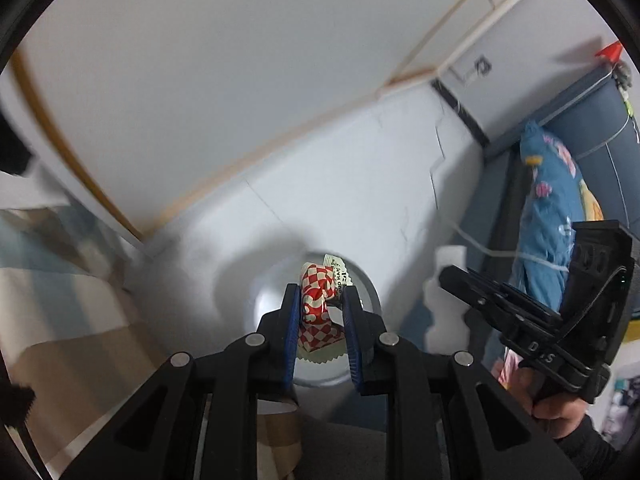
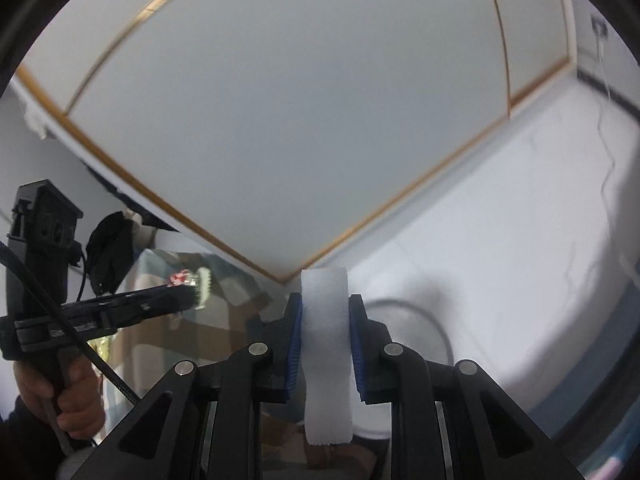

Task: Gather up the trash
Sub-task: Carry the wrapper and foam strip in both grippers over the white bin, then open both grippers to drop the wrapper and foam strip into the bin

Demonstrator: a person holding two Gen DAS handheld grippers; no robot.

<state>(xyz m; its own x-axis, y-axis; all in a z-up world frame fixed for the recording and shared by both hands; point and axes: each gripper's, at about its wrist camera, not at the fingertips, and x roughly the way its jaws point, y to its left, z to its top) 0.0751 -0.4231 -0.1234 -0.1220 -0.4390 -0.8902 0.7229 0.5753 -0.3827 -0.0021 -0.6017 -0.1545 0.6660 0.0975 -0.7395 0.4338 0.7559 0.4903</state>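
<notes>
Gripping checkered wrapper (image 1: 318,300), left tool (image 1: 320,320) above bin rim (image 1: 370,288); right tool (image 2: 324,336) clamps foam strip (image 2: 325,344).

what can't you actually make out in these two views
- Left wrist view: the round grey bin is mostly hidden behind the left gripper and its red-and-white checkered wrapper; its contents cannot be seen.
- Same view: the wrapper's printed text is too small to read.
- Right wrist view: the white foam strip in the right gripper covers part of the bin rim, and its lower end blurs out.
</notes>
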